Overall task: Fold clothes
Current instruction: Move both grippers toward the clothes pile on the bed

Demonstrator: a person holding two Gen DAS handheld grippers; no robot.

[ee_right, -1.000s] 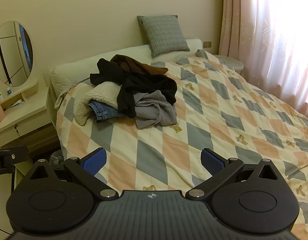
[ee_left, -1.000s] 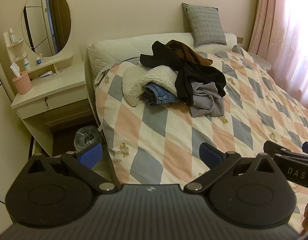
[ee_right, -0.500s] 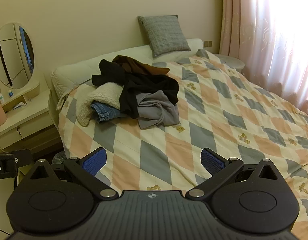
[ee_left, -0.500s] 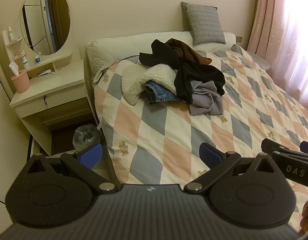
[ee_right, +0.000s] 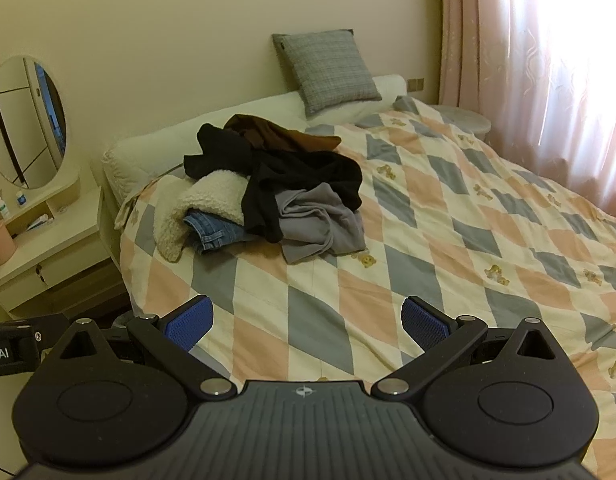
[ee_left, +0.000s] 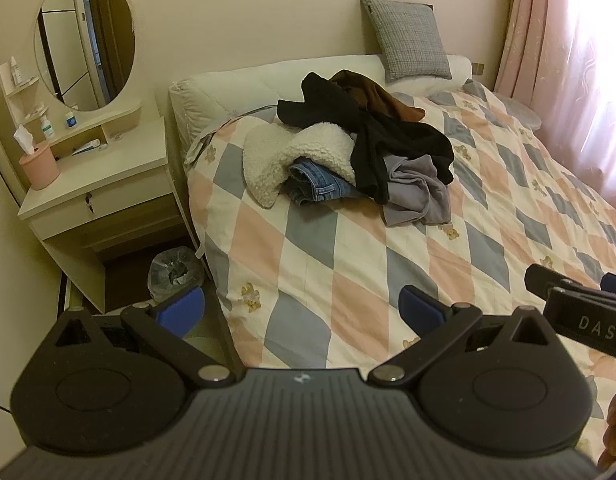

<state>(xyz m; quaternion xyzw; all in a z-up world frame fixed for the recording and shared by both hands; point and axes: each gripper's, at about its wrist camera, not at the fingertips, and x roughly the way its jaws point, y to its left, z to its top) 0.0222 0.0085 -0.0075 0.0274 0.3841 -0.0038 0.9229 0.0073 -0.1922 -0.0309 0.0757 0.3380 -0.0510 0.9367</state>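
Two hand-held grippers (ee_left: 302, 308) (ee_right: 308, 322) spread, clothes pile (ee_right: 274, 196) well beyond

Daylight enters through the pink curtain (ee_right: 547, 80) on the right and blows out to white glare at its upper edge. Room otherwise dim, with a warm yellow cast on the wall (ee_left: 248, 20). Shadows soft. Both views sharp, with strong fisheye bending and dark vignetted corners. The mirror (ee_left: 84, 40) reflects no glare.

jeans (ee_left: 319, 186) mostly buried under fleece (ee_left: 304, 152), mirror (ee_right: 26, 120) cut by frame edge
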